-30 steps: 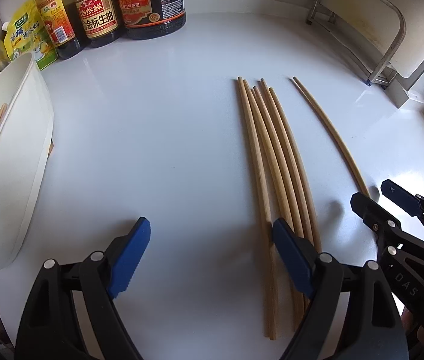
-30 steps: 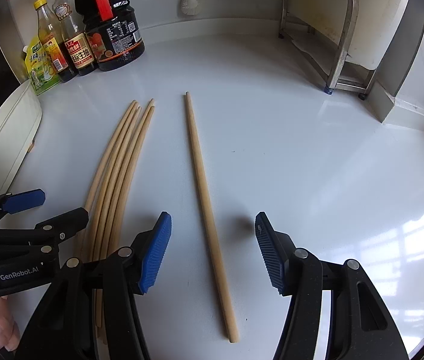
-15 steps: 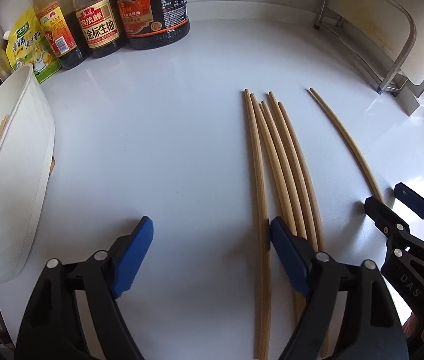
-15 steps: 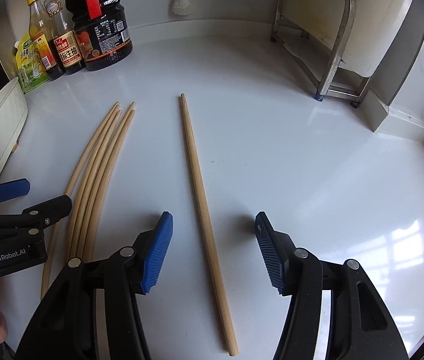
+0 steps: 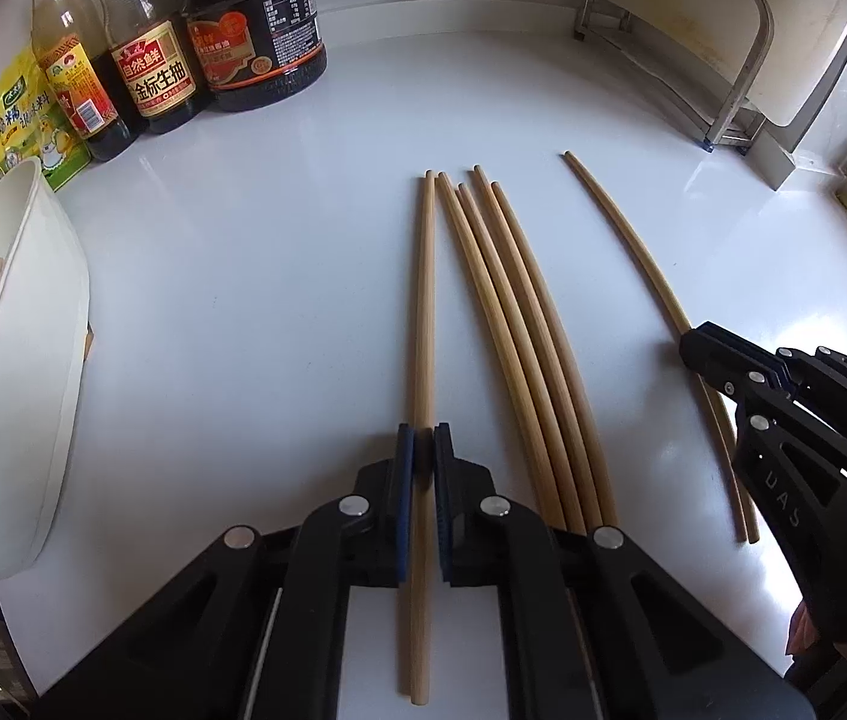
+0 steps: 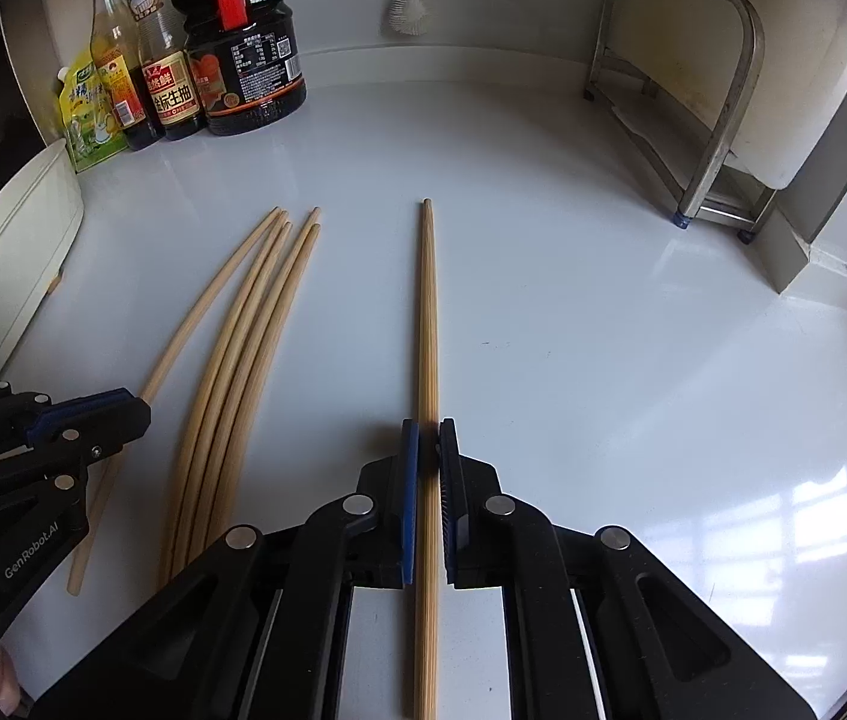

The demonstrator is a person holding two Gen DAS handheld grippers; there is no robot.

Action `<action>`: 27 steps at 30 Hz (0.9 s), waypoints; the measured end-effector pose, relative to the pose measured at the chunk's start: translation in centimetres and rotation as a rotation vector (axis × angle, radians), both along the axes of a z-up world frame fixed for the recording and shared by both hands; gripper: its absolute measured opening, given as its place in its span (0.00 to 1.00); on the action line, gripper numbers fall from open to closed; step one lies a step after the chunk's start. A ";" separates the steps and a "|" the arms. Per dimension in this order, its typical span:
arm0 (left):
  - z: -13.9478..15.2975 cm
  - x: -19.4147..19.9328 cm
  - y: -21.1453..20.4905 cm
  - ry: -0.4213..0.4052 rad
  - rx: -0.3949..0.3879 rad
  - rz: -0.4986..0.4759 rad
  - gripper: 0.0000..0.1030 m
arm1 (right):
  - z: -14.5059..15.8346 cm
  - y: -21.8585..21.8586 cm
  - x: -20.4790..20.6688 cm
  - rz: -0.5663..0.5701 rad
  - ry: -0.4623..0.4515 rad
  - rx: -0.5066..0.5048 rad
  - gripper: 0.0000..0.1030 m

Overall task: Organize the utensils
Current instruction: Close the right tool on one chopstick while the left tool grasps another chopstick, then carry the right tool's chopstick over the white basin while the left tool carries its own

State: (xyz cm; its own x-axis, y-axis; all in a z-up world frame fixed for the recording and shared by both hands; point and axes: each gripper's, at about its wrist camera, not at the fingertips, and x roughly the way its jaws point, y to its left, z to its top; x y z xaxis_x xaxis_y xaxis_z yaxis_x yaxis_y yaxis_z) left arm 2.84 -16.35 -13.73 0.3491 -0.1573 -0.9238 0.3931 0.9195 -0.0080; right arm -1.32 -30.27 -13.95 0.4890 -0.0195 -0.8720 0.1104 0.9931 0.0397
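Glossy white surface (image 5: 279,276) carries everything; at 9 o'clock in the left wrist view sits a large white oval plastic container (image 5: 33,396) with what looks like one or two wooden chopsticks already inside, so sorting seems barely begun. Dark sauce bottles (image 5: 255,24) stand at 11 o'clock, a steel rack (image 6: 693,120) at 2 o'clock, neither involved. Loose bundle of four pale bamboo chopsticks (image 5: 519,348) lies at centre, untouched, left to do. Left tool (image 5: 422,450) has just closed, blue pads clamped on a single bamboo chopstick (image 5: 423,300) just left of the bundle. Right tool (image 6: 428,450) has also just closed, gripping the lone separate chopstick (image 6: 428,312) at 3 o'clock of the bundle. Both sticks appear to lie on the surface, not yet lifted; likely next: carry to container.
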 end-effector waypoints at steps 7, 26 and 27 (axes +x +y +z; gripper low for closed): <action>1.5 -0.1 1.0 0.022 -0.011 -0.020 0.07 | 1.5 -0.7 -1.0 -0.068 -0.012 0.097 0.06; 12.7 0.8 11.0 -0.122 -0.122 0.000 0.07 | 11.2 9.0 1.4 0.040 -0.131 0.151 0.06; 13.1 0.8 11.7 -0.128 -0.130 0.008 0.07 | 11.6 10.0 1.7 0.056 -0.139 0.145 0.06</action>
State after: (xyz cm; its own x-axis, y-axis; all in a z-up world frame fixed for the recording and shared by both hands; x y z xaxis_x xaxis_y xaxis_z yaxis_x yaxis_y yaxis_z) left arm 3.68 -4.60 -0.62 0.4643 -0.2691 -0.8438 0.3915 0.9170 -0.0770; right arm 0.40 -20.31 -2.30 0.6014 0.1322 -0.7880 0.0388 0.9802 0.1940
